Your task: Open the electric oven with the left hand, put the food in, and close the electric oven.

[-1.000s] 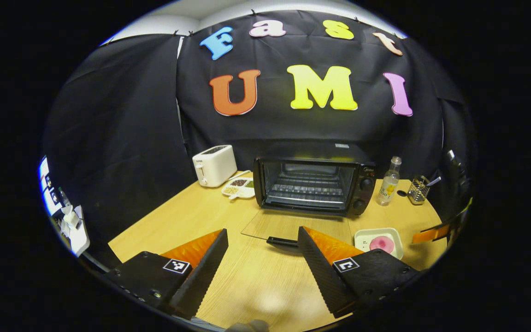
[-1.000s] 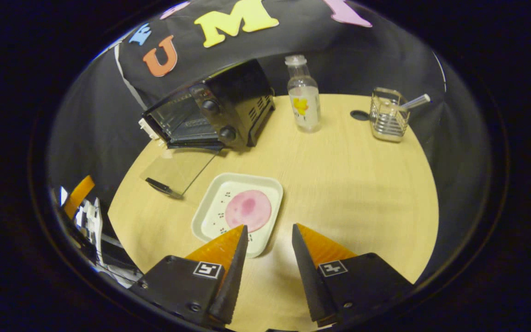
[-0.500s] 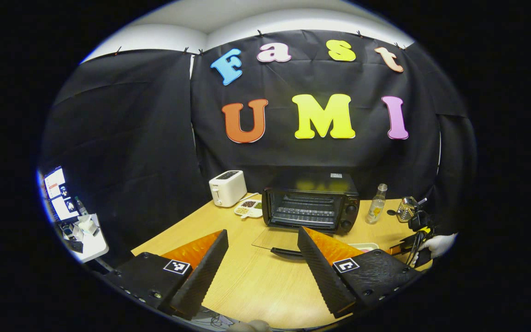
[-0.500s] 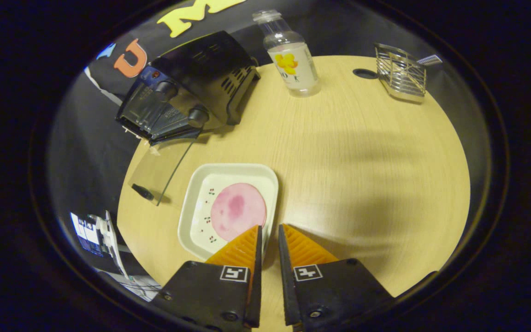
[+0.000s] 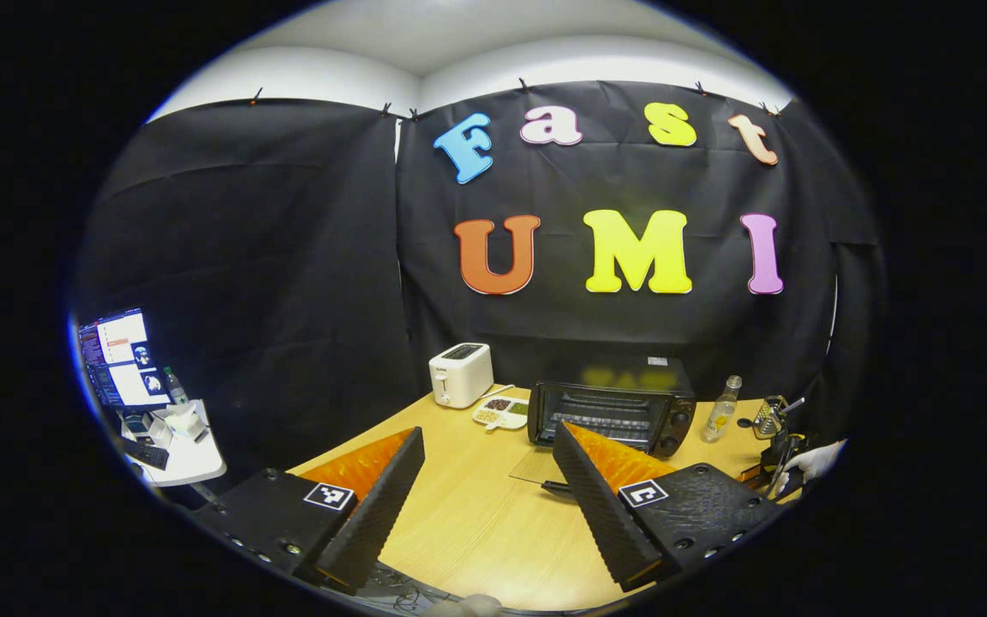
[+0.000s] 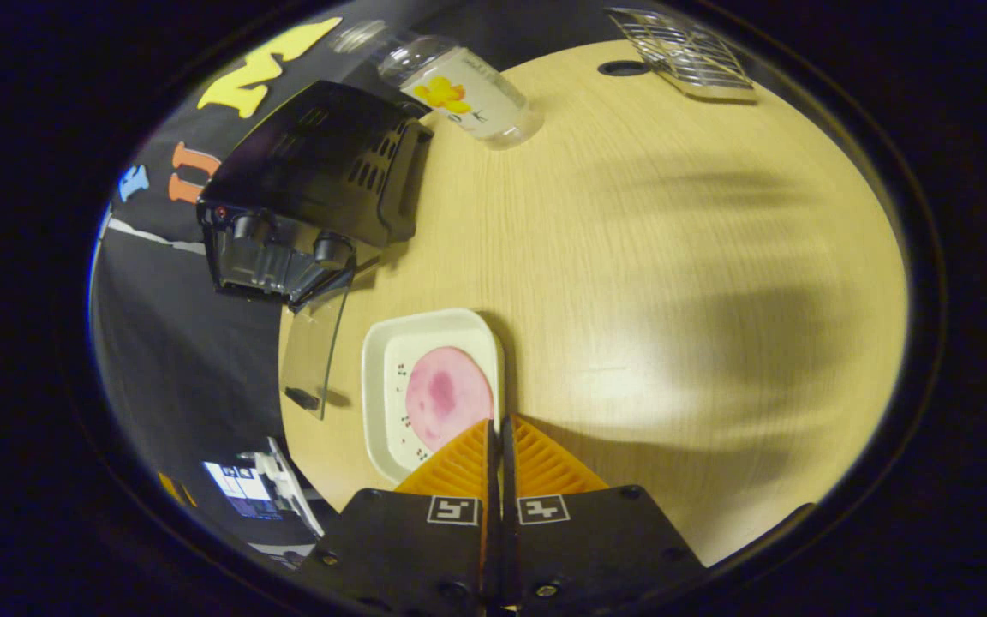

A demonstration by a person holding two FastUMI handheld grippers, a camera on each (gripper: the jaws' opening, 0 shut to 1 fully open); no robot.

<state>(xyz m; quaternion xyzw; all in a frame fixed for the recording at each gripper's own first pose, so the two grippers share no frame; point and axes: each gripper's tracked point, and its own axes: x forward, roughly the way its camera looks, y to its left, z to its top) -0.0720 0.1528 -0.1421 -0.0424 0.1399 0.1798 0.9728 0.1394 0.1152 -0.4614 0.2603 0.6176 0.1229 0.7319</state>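
Now-closed jaws clamping tray (image 6: 391,360) rim

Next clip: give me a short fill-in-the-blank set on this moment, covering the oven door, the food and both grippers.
1. The oven has its glass door folded ____.
2. The right gripper has its fingers closed on the rim of the white ____.
3. The round pink slice lies ____ the tray.
4. The left gripper hangs over the table with its fingers ____.

Missing words: open; tray; on; open
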